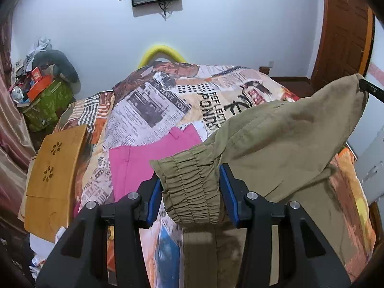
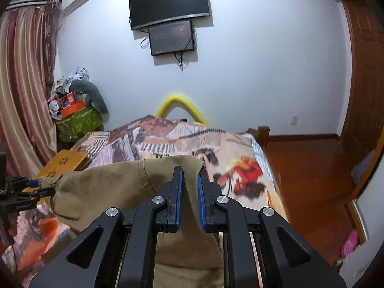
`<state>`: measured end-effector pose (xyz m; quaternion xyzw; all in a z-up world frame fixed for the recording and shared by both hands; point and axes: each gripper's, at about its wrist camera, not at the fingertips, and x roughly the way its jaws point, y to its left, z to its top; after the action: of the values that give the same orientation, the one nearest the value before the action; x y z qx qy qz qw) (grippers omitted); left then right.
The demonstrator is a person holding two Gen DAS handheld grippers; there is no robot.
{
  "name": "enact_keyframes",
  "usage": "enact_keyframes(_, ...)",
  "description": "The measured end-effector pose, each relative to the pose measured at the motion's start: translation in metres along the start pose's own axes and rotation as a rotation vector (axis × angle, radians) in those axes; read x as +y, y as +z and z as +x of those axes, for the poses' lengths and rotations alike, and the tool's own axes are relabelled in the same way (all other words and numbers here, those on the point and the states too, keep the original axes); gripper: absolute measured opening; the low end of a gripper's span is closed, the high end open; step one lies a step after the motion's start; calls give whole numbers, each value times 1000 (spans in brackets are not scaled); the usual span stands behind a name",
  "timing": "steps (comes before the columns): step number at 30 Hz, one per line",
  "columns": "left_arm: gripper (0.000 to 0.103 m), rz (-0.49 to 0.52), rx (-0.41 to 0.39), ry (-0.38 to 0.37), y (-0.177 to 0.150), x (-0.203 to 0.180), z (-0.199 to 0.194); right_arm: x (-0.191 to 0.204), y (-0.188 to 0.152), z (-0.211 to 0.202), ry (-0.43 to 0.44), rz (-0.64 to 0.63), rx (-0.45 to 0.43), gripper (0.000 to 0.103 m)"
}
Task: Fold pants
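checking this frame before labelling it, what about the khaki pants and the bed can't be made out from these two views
- Khaki pants: lower legs cut off by the bottom edge, both views.
- Left hand-held gripper: straddles the elastic waistband; clamping unclear.
- Right hand-held gripper: pants between its fingers, gap visible, grip unclear.
- Pink garment: near part hidden behind pants and gripper, left view.
- Bedspread: print blurred, right view.

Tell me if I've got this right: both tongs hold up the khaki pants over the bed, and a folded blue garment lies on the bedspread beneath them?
Nearly. The garment lying on the bedspread is pink, not blue; the left wrist view shows it. The rest holds: the left tongs and right tongs both grip the khaki pants above the bed.
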<state>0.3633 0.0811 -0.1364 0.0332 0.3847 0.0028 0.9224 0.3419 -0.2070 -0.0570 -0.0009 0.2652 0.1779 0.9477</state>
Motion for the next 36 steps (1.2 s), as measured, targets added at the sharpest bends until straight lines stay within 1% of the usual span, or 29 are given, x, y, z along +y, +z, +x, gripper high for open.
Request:
enact_keyframes(5,45,37,5,-8,-25,-9,-10,0,-25,-17,2,15,35,10)
enact_keyframes(12,45,77,51,-28,-72,-18,-21,10,-70,-37,2,10,114,10)
enact_keyframes(17,44,81,76,-44,-103,-21,-33,16,-100,-57,10,16,154,10)
enact_keyframes(19,34,86,93,-39,-117,-21,-36,17,-115,-65,12,23,173,10)
enact_keyframes(21,34,91,118,-39,-129,-21,-38,19,-128,-71,4,18,191,10)
enact_keyframes(25,34,110,156,-39,-151,-24,-40,24,-160,-80,-9,10,257,11)
enact_keyframes(27,34,112,158,-44,-161,-25,-47,23,-175,-82,-9,23,304,12)
enact_keyframes(28,34,109,158,-48,-165,-25,-49,24,-185,-84,-13,26,325,14)
enact_keyframes(30,34,103,153,-51,-171,-23,-56,23,-198,-87,-28,31,364,14)
enact_keyframes(33,34,104,150,-51,-178,-23,-66,22,-212,-95,-40,55,398,15)
enact_keyframes(36,34,119,141,-45,-179,-26,-76,21,-218,-107,-49,72,405,15)
